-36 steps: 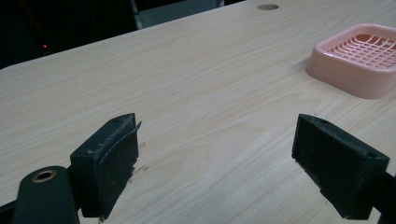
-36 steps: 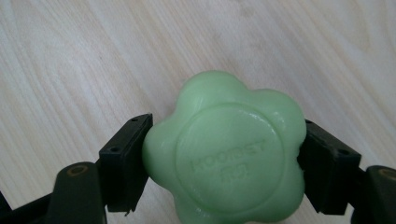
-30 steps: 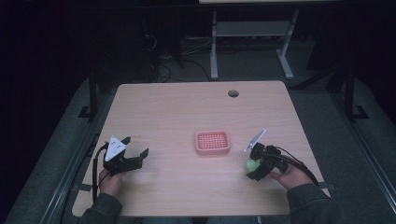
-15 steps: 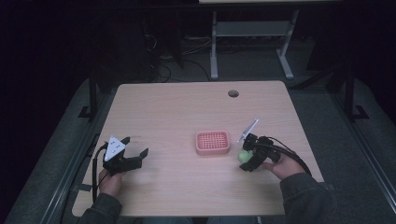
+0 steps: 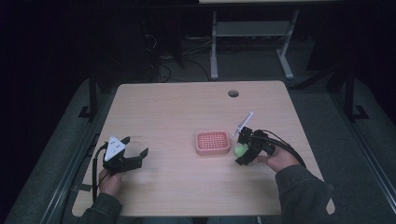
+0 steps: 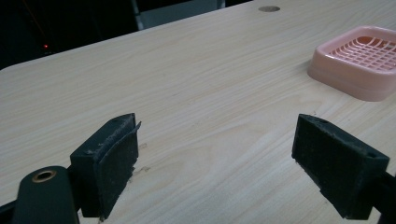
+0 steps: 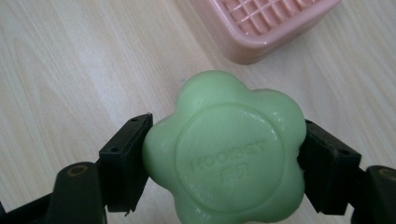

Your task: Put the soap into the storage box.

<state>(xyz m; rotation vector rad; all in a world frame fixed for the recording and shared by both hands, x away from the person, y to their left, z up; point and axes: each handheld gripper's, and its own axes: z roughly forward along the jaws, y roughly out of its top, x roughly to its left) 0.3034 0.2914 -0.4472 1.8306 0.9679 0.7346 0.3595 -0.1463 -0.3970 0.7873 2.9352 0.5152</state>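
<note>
A green flower-shaped soap (image 7: 225,149) is clamped between the black jaws of my right gripper (image 7: 225,158). In the high view that soap (image 5: 240,150) hangs just right of a pink slotted soap dish (image 5: 213,143), held by my right gripper (image 5: 243,151) a little above the table. The dish's corner (image 7: 261,23) lies just beyond the soap in the right gripper view. My left gripper (image 5: 135,154) rests at the table's left side, open, with nothing between its jaws (image 6: 219,158). The pink dish (image 6: 359,60) lies far off to its right.
The light wooden table (image 5: 177,112) has a round cable hole (image 5: 233,93) near its far edge. Beyond the table, a white desk frame (image 5: 250,32) and cables lie on a dark floor. Bare tabletop stretches between the two grippers.
My right gripper has carried the green soap leftward, from the table's right side to just beside the pink dish. The left gripper has stayed put.
</note>
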